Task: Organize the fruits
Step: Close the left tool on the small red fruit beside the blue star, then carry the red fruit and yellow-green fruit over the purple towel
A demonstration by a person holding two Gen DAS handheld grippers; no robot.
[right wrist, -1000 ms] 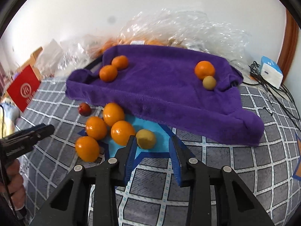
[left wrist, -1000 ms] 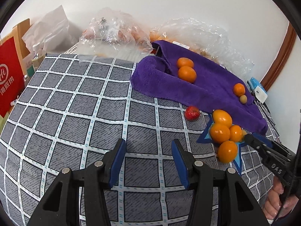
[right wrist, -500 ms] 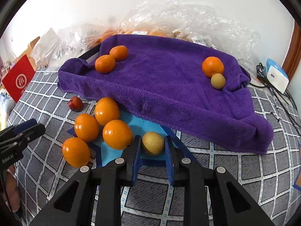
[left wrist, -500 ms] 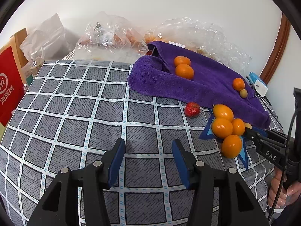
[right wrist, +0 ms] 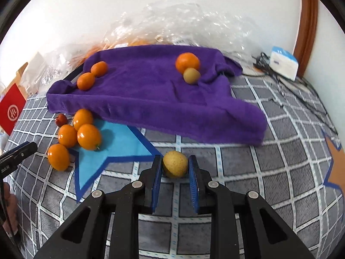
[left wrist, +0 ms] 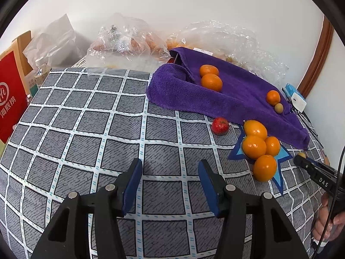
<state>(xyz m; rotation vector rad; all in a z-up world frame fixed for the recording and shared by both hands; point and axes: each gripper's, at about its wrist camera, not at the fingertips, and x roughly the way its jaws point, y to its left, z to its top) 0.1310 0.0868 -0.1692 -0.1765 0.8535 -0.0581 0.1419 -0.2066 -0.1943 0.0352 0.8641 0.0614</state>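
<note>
Just off the blue star patch (right wrist: 103,151), we are now clamping the right gripper (right wrist: 175,170) on the yellow-green fruit (right wrist: 175,164) — moments ago merely straddled — while the left gripper (left wrist: 170,185), empty, is opening, readying a carry to the purple towel (right wrist: 151,95).

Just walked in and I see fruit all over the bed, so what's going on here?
A person is sorting fruit with a handheld gripper in each hand. The right gripper is shut on a small yellow-green fruit, just off the blue star patch. Four oranges are clustered on that star, with a small red fruit beside them. The purple towel holds three more oranges and another yellow-green fruit. The left gripper holds nothing, its jaws opening over bare bedding.
</note>
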